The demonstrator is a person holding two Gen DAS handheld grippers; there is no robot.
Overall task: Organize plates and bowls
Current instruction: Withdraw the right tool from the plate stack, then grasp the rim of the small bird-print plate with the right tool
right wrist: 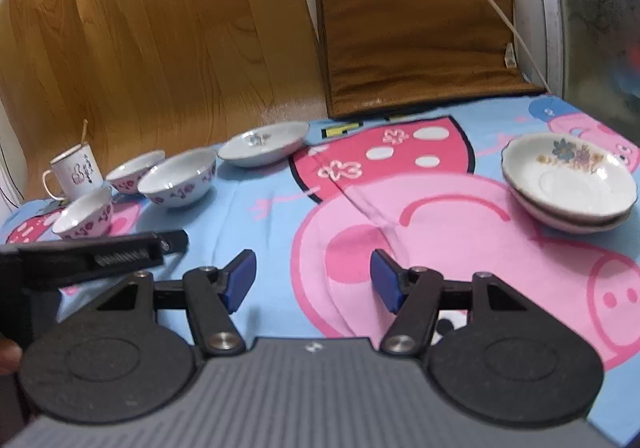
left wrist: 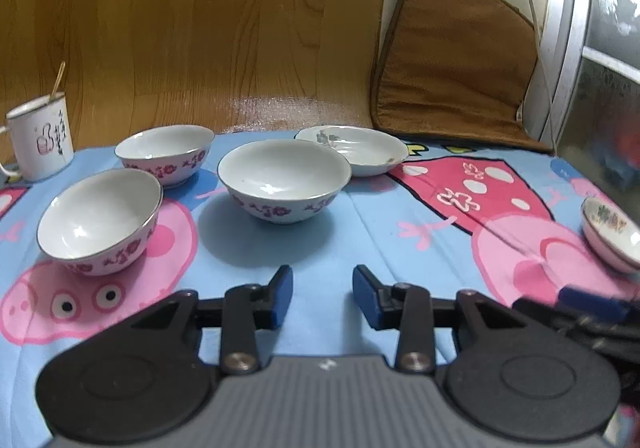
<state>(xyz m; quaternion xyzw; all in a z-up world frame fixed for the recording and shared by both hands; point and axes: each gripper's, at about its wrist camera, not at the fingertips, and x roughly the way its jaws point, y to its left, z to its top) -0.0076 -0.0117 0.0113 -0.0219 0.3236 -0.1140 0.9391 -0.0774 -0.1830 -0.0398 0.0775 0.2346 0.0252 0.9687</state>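
Three white bowls with purple flowers stand on the cartoon cloth: one near left (left wrist: 100,216), one far left (left wrist: 166,154), one in the middle (left wrist: 284,180). They also show in the right wrist view, the middle bowl (right wrist: 178,178) among them. A shallow white plate (left wrist: 354,148) (right wrist: 264,142) lies behind them. Two stacked flowered plates (right wrist: 570,184) (left wrist: 610,232) sit at the right. My left gripper (left wrist: 322,294) is open and empty, in front of the middle bowl. My right gripper (right wrist: 312,278) is open and empty, left of the stacked plates.
A white enamel mug (left wrist: 40,138) with a stick in it stands at the far left. A brown cushion (right wrist: 412,24) leans against the wall behind the cloth. A wooden panel (left wrist: 180,28) rises at the back. A window frame (left wrist: 572,28) is at the right.
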